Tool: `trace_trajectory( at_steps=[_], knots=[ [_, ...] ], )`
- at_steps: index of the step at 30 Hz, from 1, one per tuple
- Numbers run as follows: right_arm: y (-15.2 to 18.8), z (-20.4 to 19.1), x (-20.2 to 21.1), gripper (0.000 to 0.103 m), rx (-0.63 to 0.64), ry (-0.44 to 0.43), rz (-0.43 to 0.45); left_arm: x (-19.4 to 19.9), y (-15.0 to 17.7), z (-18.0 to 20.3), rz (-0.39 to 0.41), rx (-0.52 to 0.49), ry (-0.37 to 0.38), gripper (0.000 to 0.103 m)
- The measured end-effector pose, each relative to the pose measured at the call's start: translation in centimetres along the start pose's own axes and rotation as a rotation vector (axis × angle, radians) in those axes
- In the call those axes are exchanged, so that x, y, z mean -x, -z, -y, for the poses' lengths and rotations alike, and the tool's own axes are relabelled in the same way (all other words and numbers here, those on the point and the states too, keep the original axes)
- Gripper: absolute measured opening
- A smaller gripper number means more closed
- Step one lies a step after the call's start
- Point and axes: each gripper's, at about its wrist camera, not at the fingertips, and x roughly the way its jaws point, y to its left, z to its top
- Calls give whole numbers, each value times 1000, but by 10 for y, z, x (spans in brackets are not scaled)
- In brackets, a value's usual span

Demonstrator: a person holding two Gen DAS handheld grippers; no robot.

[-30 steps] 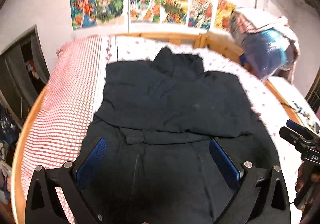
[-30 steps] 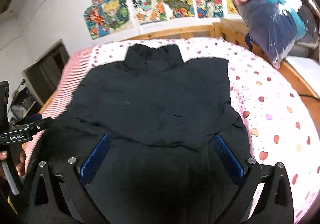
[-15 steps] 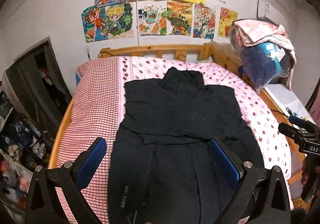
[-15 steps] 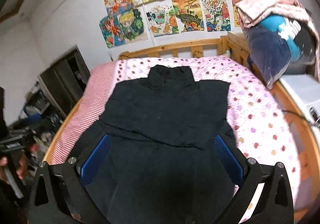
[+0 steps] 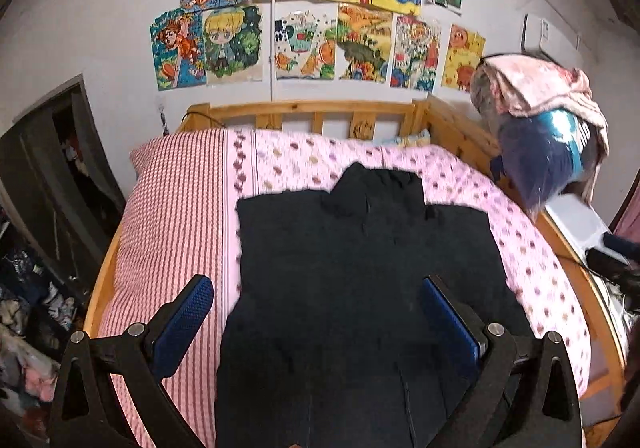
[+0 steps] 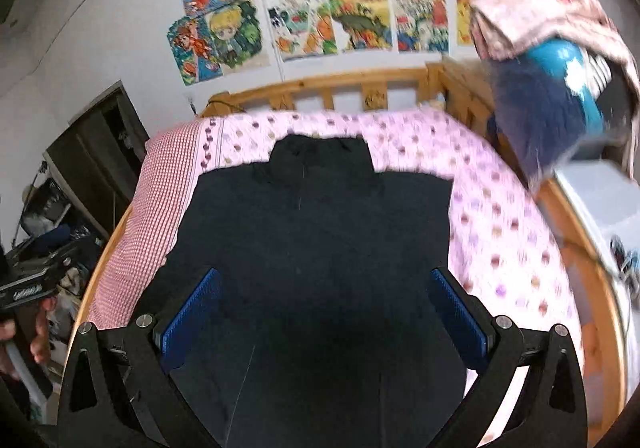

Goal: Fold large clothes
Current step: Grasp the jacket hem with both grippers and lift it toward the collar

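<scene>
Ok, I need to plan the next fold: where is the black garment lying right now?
In both wrist views the black garment lies flat mid-bed on the pink dotted sheet, collar toward the wooden headboard.

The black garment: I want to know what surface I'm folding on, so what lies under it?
The black garment lies on a pink dotted sheet and a red checked cover. Where they meet beneath it is covered.
</scene>
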Motion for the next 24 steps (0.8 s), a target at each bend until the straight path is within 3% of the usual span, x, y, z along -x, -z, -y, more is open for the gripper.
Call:
trace_trajectory(
  at_steps=[7,11,13,19,24],
  knots=[
    [-57,-8,29,102,64,121,97,-41,-13,-4,44,18,81,103],
    [-80,-1,24,102,60,204,117,-67,-19,0,58,10,95,103],
    [-82,5,16,102,40,205,121,-87,-25,4,54,18,111,103],
    [-86,17,-48,102,24,155,109,-146,-39,14,50,-7,147,103],
    [-91,19,-125,102,23,65,61,-197,-60,22,-3,-41,143,103]
  ],
)
